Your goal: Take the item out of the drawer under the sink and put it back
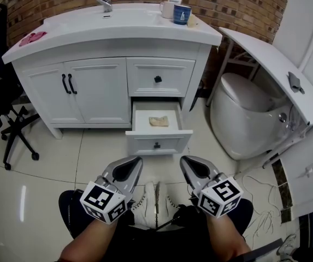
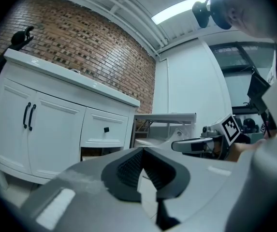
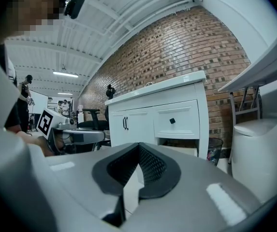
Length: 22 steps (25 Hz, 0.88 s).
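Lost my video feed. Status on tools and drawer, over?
Left tool shut, empty; right tool shut, empty, both held low. Beige item lying in open lower drawer, untouched. Nothing in the way.

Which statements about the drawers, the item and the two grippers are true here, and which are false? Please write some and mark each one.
1. The lower drawer is open. True.
2. The beige item lies on the floor. False: it lies inside the lower drawer.
3. The left gripper holds the item. False: its fingers are together on nothing, short of the drawer.
4. The right gripper is shut and empty. True.
5. The upper drawer is pulled out. False: it is closed.
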{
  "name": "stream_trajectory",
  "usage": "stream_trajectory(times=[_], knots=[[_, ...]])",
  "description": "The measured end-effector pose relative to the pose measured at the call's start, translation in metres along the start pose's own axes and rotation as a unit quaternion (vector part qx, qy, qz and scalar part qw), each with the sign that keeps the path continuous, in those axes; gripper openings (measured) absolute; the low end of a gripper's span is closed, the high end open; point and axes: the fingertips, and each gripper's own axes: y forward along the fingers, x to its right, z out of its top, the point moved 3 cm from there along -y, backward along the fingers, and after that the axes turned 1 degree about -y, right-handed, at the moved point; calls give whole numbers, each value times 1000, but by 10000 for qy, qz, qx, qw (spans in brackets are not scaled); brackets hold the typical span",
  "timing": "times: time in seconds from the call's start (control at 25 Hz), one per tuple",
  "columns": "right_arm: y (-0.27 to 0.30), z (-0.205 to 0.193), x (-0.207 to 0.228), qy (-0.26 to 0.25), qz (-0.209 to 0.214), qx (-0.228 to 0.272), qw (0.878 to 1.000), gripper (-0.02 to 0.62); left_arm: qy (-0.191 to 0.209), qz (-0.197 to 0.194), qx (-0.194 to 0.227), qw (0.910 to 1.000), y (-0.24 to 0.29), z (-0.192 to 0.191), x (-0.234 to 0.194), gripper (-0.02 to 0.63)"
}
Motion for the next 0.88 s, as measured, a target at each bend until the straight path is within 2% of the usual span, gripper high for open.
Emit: stream_trajectory(times=[0.88], knots=[[6, -3, 1, 9, 20, 20, 10000, 6, 12, 46, -28, 10000, 3, -3, -2, 6]])
